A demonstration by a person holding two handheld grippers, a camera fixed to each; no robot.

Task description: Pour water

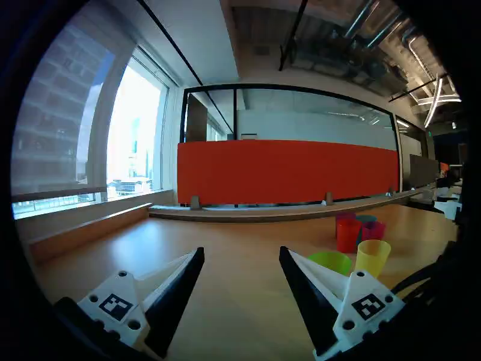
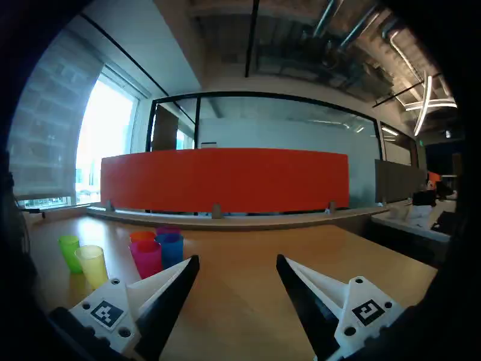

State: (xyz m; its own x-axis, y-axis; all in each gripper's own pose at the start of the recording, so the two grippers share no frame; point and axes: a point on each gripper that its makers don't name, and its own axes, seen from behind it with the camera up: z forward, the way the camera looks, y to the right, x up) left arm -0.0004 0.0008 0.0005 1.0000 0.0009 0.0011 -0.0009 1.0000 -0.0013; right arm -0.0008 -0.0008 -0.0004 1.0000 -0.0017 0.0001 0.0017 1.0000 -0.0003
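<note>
the cups [image 1: 347,234] are standing upright in a loose cluster on the desk [image 1: 240,231], and the coming move is turning on one fact: the cluster is sitting between the two hands, off to the right of the left gripper [image 1: 240,249] and off to the left of the right gripper [image 2: 237,257]. neither gripper is pointing at a cup; both are aiming past the cluster at bare wood. the left gripper's fingers [image 1: 180,283] are spreading wide with nothing between them, and the right gripper's are gaping the same way, empty too. in the left gripper view the yellow cup [image 1: 372,257] and green cup [image 1: 332,260] are showing just beside the right-hand finger; in the right gripper view the magenta cup [image 2: 146,257] and blue cup [image 2: 171,249] are sitting just beside the left-hand finger. each cup's long axis is running vertical, so a side-on grasp is looking apt. which cup is holding water i cannot tell (no rim is tipping toward either camera). both hands are looking about equally near, each needing to swing inward first.
</note>
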